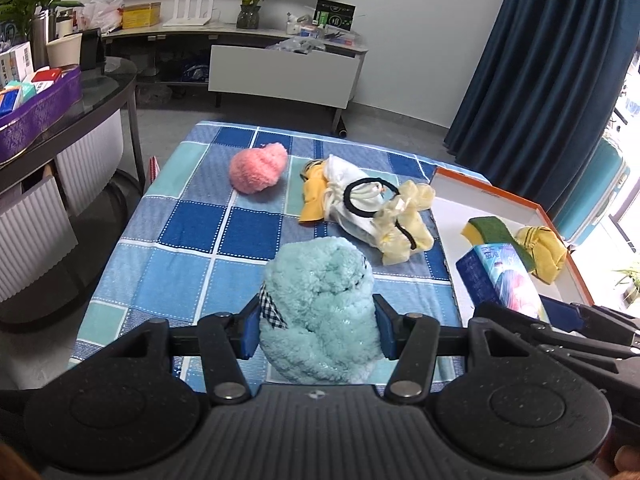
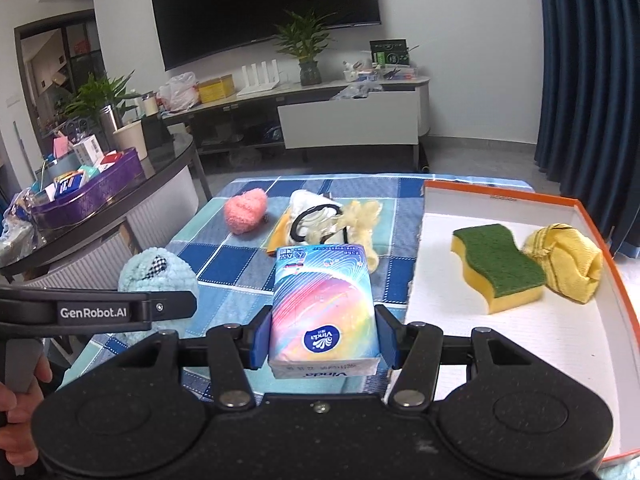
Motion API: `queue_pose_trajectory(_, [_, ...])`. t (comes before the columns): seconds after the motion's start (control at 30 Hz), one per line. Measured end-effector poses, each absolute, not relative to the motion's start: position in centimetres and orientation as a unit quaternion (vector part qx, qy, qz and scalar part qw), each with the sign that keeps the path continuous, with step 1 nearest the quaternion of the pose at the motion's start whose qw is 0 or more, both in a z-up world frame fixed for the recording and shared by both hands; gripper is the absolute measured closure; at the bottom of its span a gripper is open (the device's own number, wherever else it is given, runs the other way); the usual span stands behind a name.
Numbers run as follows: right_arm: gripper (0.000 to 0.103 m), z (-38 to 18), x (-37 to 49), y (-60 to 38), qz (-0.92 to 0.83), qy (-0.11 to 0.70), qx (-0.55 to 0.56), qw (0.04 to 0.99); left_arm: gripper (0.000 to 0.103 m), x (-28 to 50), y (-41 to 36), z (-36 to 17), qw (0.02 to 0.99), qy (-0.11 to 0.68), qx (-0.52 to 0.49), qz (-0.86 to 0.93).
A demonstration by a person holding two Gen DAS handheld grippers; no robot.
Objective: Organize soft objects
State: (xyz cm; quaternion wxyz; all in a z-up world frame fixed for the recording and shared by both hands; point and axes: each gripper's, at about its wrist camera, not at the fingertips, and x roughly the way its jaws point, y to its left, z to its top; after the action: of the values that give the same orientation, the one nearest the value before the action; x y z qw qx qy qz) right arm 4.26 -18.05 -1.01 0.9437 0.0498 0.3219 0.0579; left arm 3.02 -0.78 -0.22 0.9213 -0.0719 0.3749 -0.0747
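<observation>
Your left tool (image 1: 316, 330) is clamped on the teal fluffy plush (image 1: 320, 304), pads pressing its sides, plush held above the checked cloth on the tabletop (image 1: 192, 216). Your right tool (image 2: 323, 338) is clamped on the Vinda tissue pack (image 2: 324, 308), gripped across its width near the end closest to you.

Handling: plush is light, squashy, fuzzy; it probably slumps and can slide out of the pads, so keep the squeeze mid-body. Tissue pack is light with slick film wrap and will dent; hold the flat sides, don't crush it.

Orange-rimmed tray (image 2: 560, 204) sits at the right side of the tabletop. It already holds a yellow-green sponge (image 2: 498, 268) and a yellow cloth bundle (image 2: 568, 264) toward its far right. The near and left tray floor looks open, room for both items.

Watch the raised tray rim; come over it, not through it. Both tools sit close side by side, so stagger them.

Pink fluffy ball (image 1: 258, 170) and the pile of cloth, scrunchie and black hair tie (image 1: 360, 200) lie loose on the cloth, apart from the tray.
</observation>
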Motion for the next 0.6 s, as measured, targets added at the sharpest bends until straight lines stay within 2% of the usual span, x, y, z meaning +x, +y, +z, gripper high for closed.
queue_pose_trajectory(0.6, [0.039,0.5,1.9,-19.7,0.039,0.296,0.056,0.953,0.048,1.6,-3.3,1.1,0.928,0.356,-0.05,-0.1])
